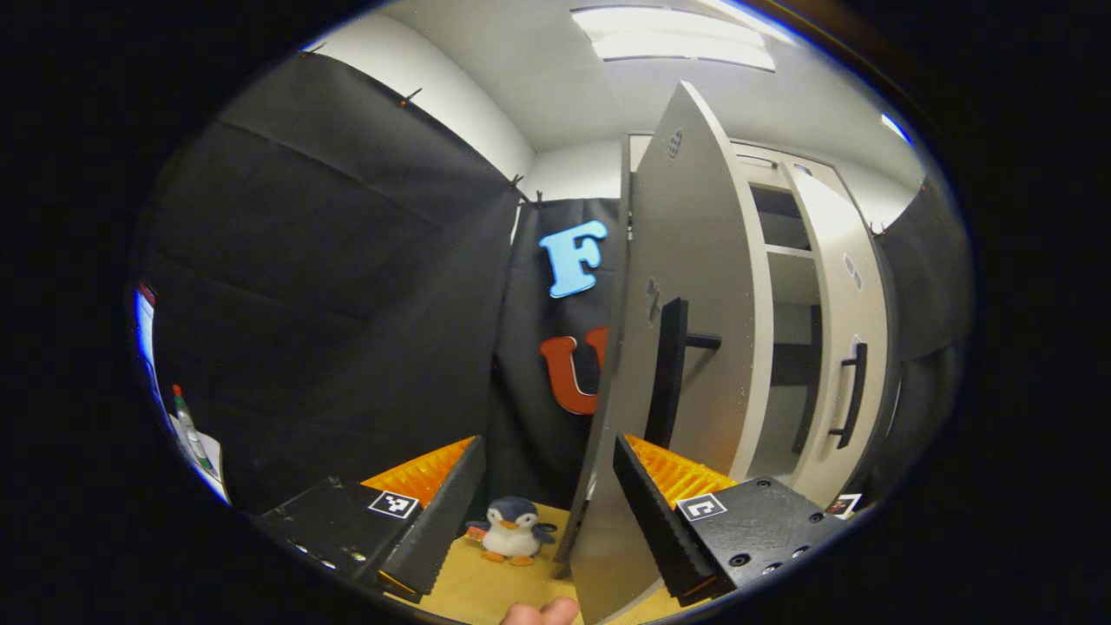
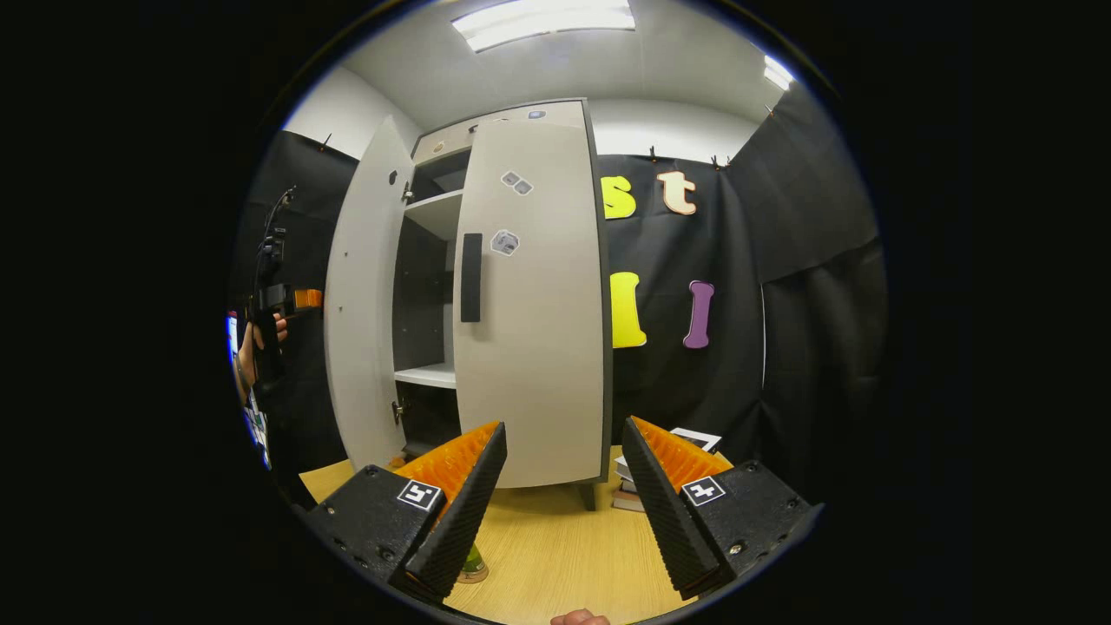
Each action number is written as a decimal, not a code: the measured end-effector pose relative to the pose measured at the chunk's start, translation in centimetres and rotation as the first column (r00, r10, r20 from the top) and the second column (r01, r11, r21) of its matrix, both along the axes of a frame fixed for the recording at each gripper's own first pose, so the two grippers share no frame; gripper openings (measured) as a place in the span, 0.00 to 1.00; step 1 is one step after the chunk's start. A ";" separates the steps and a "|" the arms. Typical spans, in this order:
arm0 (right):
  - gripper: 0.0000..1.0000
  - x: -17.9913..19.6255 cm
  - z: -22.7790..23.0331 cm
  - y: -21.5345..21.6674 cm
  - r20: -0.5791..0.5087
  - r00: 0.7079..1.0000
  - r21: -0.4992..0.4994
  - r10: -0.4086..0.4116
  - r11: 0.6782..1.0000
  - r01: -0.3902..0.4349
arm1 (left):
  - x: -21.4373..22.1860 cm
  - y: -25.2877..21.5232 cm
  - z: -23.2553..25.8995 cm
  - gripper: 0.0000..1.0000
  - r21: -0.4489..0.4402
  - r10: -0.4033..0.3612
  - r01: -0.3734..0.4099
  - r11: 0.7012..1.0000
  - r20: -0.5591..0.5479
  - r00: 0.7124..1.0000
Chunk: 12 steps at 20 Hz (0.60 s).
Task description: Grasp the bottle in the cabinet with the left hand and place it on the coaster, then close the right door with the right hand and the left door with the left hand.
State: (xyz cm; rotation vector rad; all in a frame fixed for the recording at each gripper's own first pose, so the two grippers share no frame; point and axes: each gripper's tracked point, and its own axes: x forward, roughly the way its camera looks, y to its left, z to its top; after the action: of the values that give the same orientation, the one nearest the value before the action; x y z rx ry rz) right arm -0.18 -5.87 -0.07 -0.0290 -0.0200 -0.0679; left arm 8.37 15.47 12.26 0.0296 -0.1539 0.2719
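My left gripper [image 1: 547, 447] is open, and the free edge of the cabinet's open left door [image 1: 694, 286] stands between its fingers, close to the right one. That door's black handle [image 1: 668, 373] is just beyond the fingertips. The right door [image 2: 529, 304] lies across the cabinet's right half, its handle [image 2: 470, 278] facing me. Shelves [image 2: 430, 375] show bare in the gap between the doors. My right gripper [image 2: 564, 427] is open over the table, a little way in front of the right door. A greenish bottle base [image 2: 473, 566] on a round coaster peeks out behind its left finger.
A penguin plush [image 1: 512, 529] sits on the wooden table [image 2: 555, 538] left of the cabinet. Books [image 2: 634, 486] are stacked to the cabinet's right. In the right gripper view, a hand holding the left gripper [image 2: 269, 295] is beside the open left door [image 2: 364, 304].
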 end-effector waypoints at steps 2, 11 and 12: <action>0.83 -0.4 0.4 -0.6 0.009 1.000 -0.004 -0.017 1.000 0.017 | 0.7 -2.8 -0.8 0.99 -0.004 -0.071 0.071 0.997 -0.010 0.997; 0.83 -1.8 0.7 -2.4 0.013 0.997 0.001 -0.075 0.997 0.075 | 1.7 -10.1 -1.9 0.95 0.009 -0.238 0.238 0.971 -0.041 0.970; 0.83 -1.7 0.7 -2.5 0.013 0.997 0.002 -0.076 0.997 0.076 | 1.3 -10.6 -2.2 0.99 0.018 -0.243 0.244 0.970 -0.044 0.969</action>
State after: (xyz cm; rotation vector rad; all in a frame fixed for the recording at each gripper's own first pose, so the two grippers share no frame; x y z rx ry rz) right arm -1.93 -8.33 0.63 -0.0276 -0.0321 -0.1439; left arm 9.68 4.86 10.01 0.0389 -0.1177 0.0240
